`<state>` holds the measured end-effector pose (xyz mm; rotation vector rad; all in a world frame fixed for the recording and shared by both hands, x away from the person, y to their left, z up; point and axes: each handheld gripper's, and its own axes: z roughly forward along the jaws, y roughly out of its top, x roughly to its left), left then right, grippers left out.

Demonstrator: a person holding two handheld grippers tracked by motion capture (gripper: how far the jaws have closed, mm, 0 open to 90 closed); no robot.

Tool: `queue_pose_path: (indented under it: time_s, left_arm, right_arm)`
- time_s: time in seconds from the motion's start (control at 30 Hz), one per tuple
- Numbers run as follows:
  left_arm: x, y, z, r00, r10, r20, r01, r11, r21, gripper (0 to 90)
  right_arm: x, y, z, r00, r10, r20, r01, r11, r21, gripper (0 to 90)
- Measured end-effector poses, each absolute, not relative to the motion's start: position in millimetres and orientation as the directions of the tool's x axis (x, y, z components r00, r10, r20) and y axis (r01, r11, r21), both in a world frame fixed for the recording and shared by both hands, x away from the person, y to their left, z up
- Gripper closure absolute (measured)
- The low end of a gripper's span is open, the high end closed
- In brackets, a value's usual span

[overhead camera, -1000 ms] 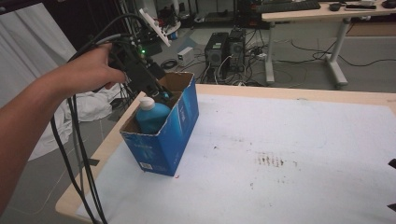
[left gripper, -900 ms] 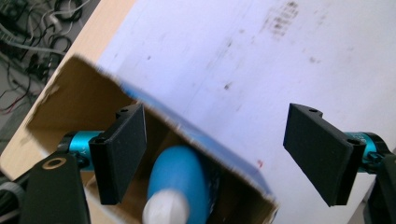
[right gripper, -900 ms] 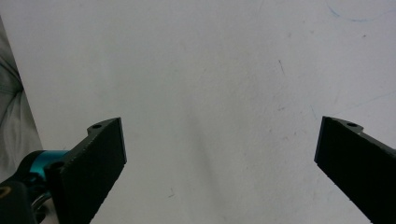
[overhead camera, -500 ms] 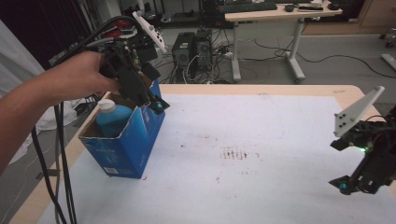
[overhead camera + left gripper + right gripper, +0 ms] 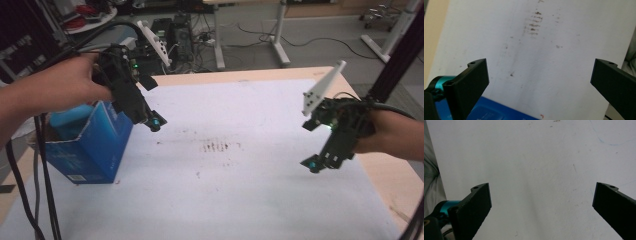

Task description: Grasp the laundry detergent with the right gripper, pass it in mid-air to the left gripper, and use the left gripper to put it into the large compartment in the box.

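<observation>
One blue box [image 5: 85,145] stood at the left side of the counter [image 5: 260,200], on the white sheet. A light blue bottle [image 5: 67,120] sat down inside the box, with its top part showing over the rim. So the job of putting the bottle in the box looked done.

The left gripper [image 5: 152,121] hung just beside the box, over its right edge, and it touched nothing. Its jaws had just been opening, and they were spread wide with nothing between them. In the left gripper view a corner of the box [image 5: 496,113] showed below the jaws.

The right gripper [image 5: 315,162] hung over the bare sheet, well apart from the box. Its jaws were spread wide too and held nothing.

What was left, I think, was only to pull the left hand [image 5: 62,85] away.
</observation>
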<state>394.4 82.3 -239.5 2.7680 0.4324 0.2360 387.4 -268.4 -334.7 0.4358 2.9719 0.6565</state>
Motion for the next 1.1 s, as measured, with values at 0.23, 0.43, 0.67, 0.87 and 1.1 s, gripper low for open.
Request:
queue_pose_path:
  time_s: [0.23, 0.43, 0.67, 0.87, 1.1]
  left_arm:
    - [390, 55, -257, 0.958, 0.263, 0.111, 0.216, -0.922, 0.32, 1.6]
    - [393, 40, -274, 0.949, 0.294, 0.109, 0.249, -0.917, 0.311, 1.6]
    - [391, 27, -294, 0.962, 0.262, 0.071, 0.231, -0.927, 0.297, 1.6]
    - [390, 24, -299, 0.967, 0.247, 0.055, 0.22, -0.929, 0.299, 1.6]
    - [388, 27, -296, 0.968, 0.245, 0.06, 0.215, -0.925, 0.313, 1.6]
  right_arm:
    - [387, -267, -335, -0.96, 0.279, -0.002, 0.251, 0.869, 0.425, 1.1]
    - [387, -266, -335, -0.962, 0.275, 0.001, 0.249, 0.869, 0.427, 1.1]
    - [388, -262, -335, -0.965, 0.263, 0.0, 0.239, 0.873, 0.425, 1.1]
    - [387, -261, -336, -0.966, 0.257, -0.003, 0.232, 0.878, 0.419, 1.1]
    - [386, -259, -335, -0.968, 0.252, -0.004, 0.227, 0.879, 0.419, 1.1]
